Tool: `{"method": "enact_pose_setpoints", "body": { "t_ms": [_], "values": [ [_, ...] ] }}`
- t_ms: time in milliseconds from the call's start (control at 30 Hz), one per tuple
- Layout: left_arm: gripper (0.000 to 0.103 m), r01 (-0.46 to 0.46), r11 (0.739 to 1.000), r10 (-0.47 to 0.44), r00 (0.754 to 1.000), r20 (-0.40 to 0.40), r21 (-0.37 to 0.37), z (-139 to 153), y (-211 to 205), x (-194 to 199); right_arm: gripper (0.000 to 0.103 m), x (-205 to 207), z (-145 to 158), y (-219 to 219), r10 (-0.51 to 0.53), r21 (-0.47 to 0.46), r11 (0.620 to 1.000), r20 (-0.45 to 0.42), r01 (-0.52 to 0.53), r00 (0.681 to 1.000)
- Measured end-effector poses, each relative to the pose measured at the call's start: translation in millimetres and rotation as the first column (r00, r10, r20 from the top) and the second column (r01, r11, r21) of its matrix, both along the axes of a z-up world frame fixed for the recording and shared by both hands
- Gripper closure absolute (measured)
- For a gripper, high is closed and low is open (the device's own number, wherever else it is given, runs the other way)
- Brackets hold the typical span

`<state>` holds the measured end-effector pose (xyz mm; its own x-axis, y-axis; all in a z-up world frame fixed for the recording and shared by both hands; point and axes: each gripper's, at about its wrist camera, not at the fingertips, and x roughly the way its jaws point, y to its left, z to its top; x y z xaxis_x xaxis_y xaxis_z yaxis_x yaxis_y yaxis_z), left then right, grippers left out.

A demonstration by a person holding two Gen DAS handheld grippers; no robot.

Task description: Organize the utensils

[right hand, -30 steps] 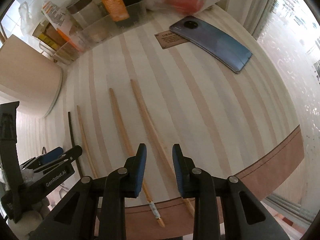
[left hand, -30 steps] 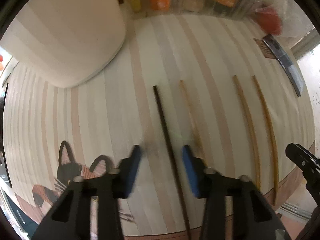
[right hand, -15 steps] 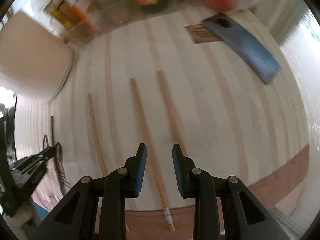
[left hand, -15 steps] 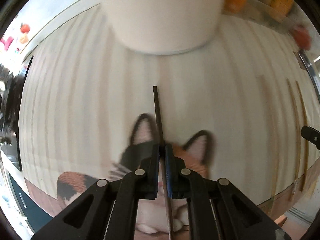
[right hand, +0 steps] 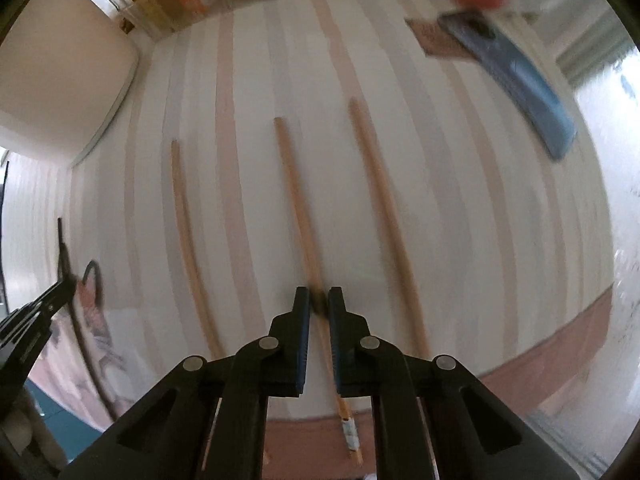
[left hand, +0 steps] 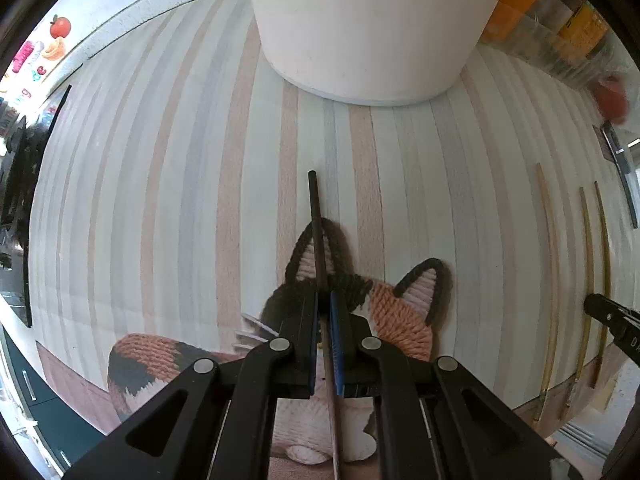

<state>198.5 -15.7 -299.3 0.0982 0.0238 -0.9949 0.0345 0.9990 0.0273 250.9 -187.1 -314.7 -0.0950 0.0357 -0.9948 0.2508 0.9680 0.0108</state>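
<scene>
My left gripper (left hand: pixel 324 300) is shut on a black chopstick (left hand: pixel 315 216), which points away over a knitted cat-shaped mat (left hand: pixel 400 312) toward a big white container (left hand: pixel 368 32). Three wooden chopsticks lie side by side on the striped cloth. My right gripper (right hand: pixel 319 296) points down over the middle wooden chopstick (right hand: pixel 294 192). Its jaws are closing, and the pads meet the stick near its thin end. The other two wooden chopsticks (right hand: pixel 186 220) (right hand: pixel 380 192) lie free on either side. The picture is blurred.
A blue phone (right hand: pixel 516 76) and a brown card (right hand: pixel 432 36) lie at the far right. Clear bins with packets (left hand: pixel 560 32) line the back. The table's front edge (right hand: pixel 560 344) runs just below the chopstick tips. The left gripper's fingertip (right hand: pixel 60 292) shows at the left.
The left gripper closed on the black chopstick and carried it left, over the cat mat. The right gripper shifted left to the middle wooden chopstick, sank and closed.
</scene>
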Motion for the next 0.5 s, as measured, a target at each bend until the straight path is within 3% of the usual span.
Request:
{"method": "enact_pose_setpoints", "body": {
  "t_ms": [133,500],
  "values": [
    [0.099,0.009,1.000,-0.009,1.000,-0.012,-0.017,0.0,21.4,24.7,0.093,-0.2,1.0,3.2,0.015,-0.012,1.000,-0.029,-0.016,0.999],
    [0.099,0.021,0.999,-0.021,1.000,-0.011,-0.038,-4.3,23.8,52.5,0.096,17.3,2.9,13.5,0.085,-0.060,0.994,-0.054,-0.088,0.995]
  ]
}}
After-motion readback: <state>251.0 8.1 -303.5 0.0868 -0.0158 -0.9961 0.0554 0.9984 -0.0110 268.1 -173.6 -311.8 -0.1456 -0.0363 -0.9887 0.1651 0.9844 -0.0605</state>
